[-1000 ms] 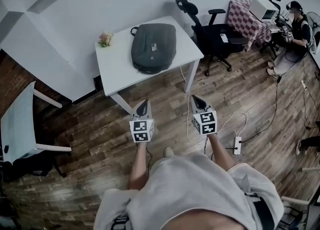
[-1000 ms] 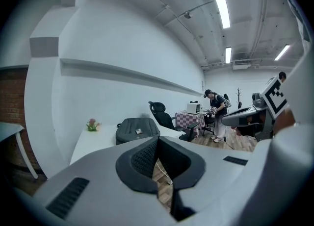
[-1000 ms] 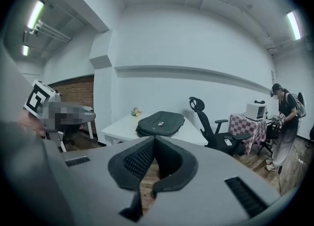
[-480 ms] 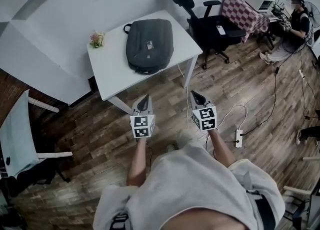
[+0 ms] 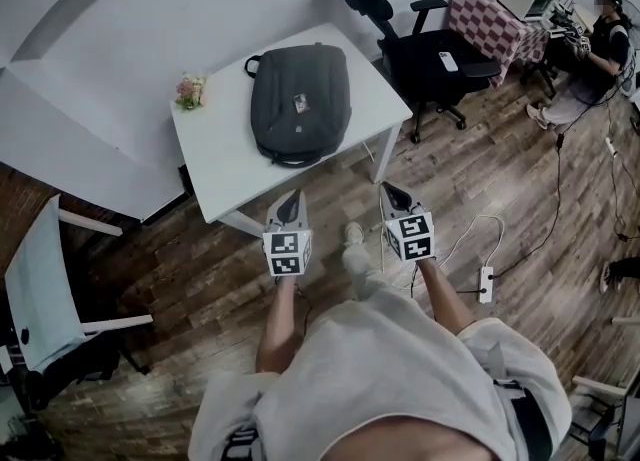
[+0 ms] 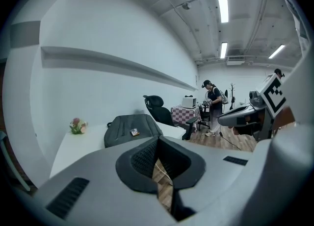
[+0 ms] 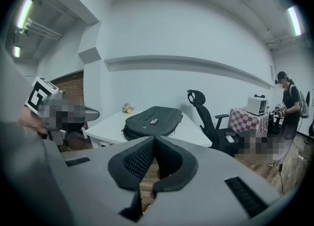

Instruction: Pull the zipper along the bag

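A dark grey backpack [image 5: 298,101] lies flat on a white table [image 5: 220,159], with its handle toward the wall; it also shows in the left gripper view [image 6: 131,128] and the right gripper view [image 7: 153,120]. Its zipper is too small to make out. My left gripper [image 5: 291,200] hangs above the floor just short of the table's near edge, shut with nothing between its jaws. My right gripper [image 5: 388,192] floats level with it to the right, near the table's leg, also shut and empty. Both point toward the table.
A small flower pot [image 5: 189,91] stands at the table's left corner. A black office chair [image 5: 415,49] stands right of the table, a light chair [image 5: 45,284] at far left. A power strip [image 5: 486,283] and cable lie on the wood floor. A person [image 5: 590,64] sits at a far desk.
The table and backpack have drawn a little closer and shifted in the head view as the person steps forward. Both grippers stay shut and side by side.
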Tool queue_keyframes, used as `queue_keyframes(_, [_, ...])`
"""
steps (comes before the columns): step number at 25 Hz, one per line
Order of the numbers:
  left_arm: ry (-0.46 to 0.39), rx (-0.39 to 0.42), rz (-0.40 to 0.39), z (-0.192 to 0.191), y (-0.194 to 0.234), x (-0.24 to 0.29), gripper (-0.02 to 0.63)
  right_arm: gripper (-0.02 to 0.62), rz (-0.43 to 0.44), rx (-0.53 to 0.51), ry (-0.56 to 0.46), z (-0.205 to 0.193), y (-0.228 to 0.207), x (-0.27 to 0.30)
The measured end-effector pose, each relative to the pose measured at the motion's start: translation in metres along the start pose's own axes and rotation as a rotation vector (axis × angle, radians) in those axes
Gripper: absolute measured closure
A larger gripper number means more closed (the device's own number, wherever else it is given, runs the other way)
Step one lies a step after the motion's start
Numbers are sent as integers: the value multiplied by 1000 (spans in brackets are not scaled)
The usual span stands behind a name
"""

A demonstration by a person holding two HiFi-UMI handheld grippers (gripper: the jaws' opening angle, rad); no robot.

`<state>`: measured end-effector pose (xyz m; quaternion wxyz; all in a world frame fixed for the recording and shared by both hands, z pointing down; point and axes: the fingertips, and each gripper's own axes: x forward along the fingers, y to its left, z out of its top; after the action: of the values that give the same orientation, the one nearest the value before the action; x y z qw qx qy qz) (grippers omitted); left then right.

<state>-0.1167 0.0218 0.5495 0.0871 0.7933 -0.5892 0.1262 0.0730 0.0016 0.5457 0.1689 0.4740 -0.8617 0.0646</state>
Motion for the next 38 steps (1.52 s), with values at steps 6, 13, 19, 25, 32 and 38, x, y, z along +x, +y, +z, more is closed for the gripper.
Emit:
queue_keyframes(6, [24, 20, 11, 14, 18, 55, 580, 581, 20, 27, 9, 12, -33, 55])
queue_keyframes(13, [64, 23, 39, 30, 41, 114, 580, 581, 60, 35, 32, 27, -69, 121])
queue_keyframes(19, [98, 25, 63, 40, 59, 155, 581, 581, 90, 48, 49, 40, -97, 173])
queue_keyframes(25, [136, 25, 78, 44, 72, 190, 580, 581, 121, 64, 76, 43, -117, 214])
queue_keyframes(32, [199, 74, 51, 28, 69, 207, 580, 581, 148, 79, 117, 30, -127, 239])
queue_keyframes(38, [255, 97, 9, 5, 61, 207, 580, 581, 164, 91, 171, 7, -121, 243])
